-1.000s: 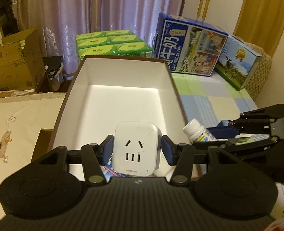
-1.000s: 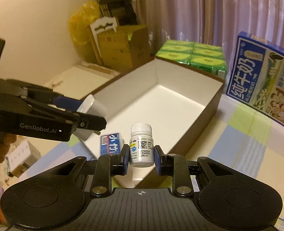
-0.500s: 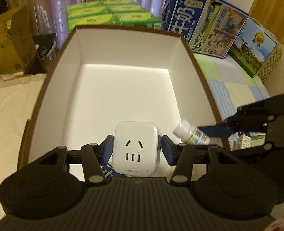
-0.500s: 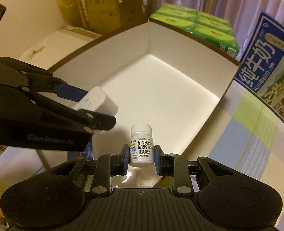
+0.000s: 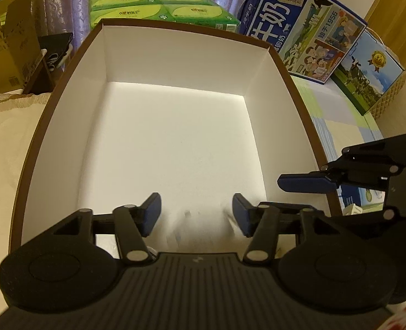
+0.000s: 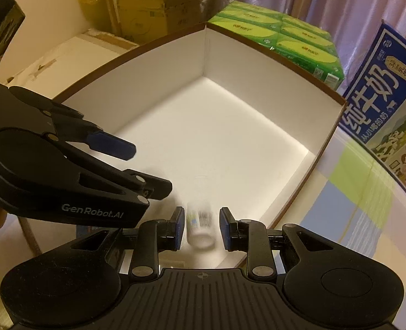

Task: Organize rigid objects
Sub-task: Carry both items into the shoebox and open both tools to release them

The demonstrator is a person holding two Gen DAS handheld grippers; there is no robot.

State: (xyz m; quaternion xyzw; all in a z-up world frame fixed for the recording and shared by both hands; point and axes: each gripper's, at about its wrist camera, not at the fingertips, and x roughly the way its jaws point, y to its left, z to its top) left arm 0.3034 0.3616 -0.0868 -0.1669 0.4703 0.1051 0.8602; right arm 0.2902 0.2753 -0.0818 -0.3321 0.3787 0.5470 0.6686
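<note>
Two tongs are hovering over the near end of the white-lined box (image 5: 175, 137), both spread with nothing pinched. The left tongs (image 5: 196, 211) are gaping over a blurred pale smear low in the left wrist view, probably the object they are letting go, but it is too smeared to identify. The right tongs (image 6: 201, 225) are standing apart from the pill bottle (image 6: 200, 220), which is showing as a vertical motion streak between the pads, so I'm reading it as dropping free toward the box floor near the right wall. To do this release well: I'm recommending keeping both tongs level and still until each item is settling, then lifting straight up so a pad isn't clipping the bottle and tipping it. The bottle is tall and light, so it is likely toppling or rolling on that smooth floor; a lower release is suiting it better. The two tongs are sitting close together, so staggering the retreats is avoiding a bump. The milk carton (image 6: 381, 96) and green tissue packs (image 5: 159, 8) are standing outside the box, well clear.
</note>
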